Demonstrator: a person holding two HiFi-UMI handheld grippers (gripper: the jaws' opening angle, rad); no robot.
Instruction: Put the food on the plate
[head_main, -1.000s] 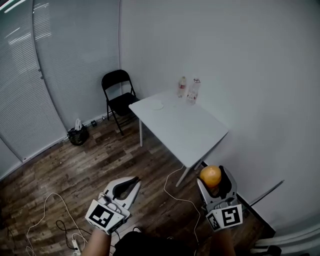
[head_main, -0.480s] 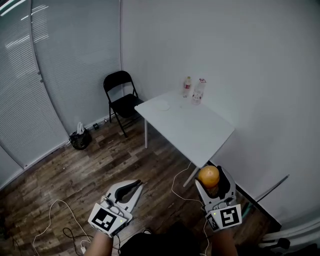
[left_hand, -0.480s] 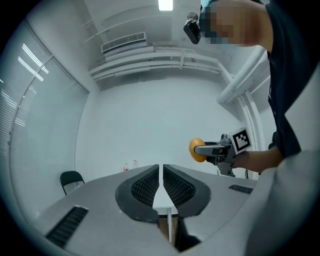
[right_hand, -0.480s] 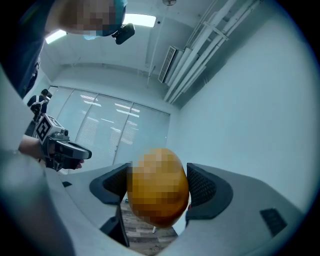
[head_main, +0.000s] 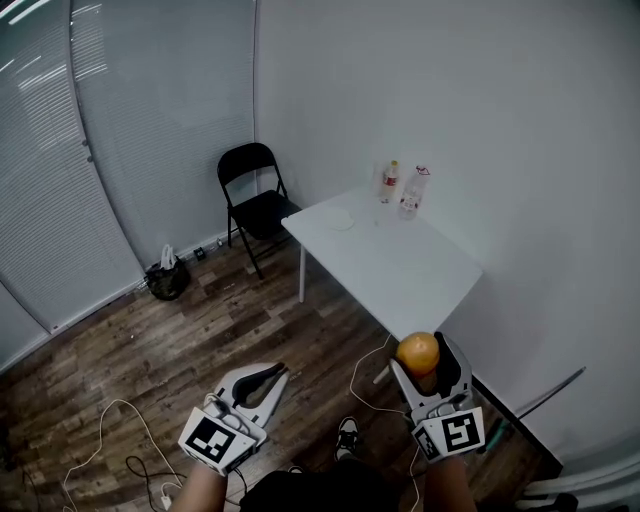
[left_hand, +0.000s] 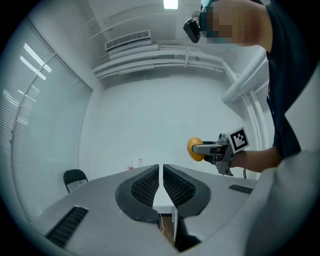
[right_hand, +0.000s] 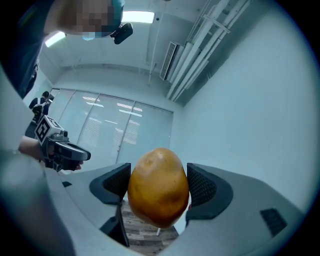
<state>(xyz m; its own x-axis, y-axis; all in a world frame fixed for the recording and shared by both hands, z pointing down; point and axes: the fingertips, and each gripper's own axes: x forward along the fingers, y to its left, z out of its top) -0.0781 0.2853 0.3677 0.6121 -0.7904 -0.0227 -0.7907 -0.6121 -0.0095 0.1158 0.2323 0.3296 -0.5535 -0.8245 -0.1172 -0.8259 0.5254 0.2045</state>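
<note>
floor of dark wood planks (head_main: 200, 330) underfoot. white rectangular table (head_main: 410, 270) stands against the wall ahead, with a black folding chair (head_main: 255, 200) just beside its far end. left gripper (head_main: 272, 373) is held over the floor, jaws closed to a thin slit with nothing between them. right gripper (head_main: 421, 356) is short of the table, jaws clamped on a round orange-yellow piece of food (right_hand: 159, 187) held in the air. two clear plastic bottles (head_main: 412, 190) stand upright at the table's far edge. small pale round plate (head_main: 340, 221) lies near them, well apart from the food
</note>
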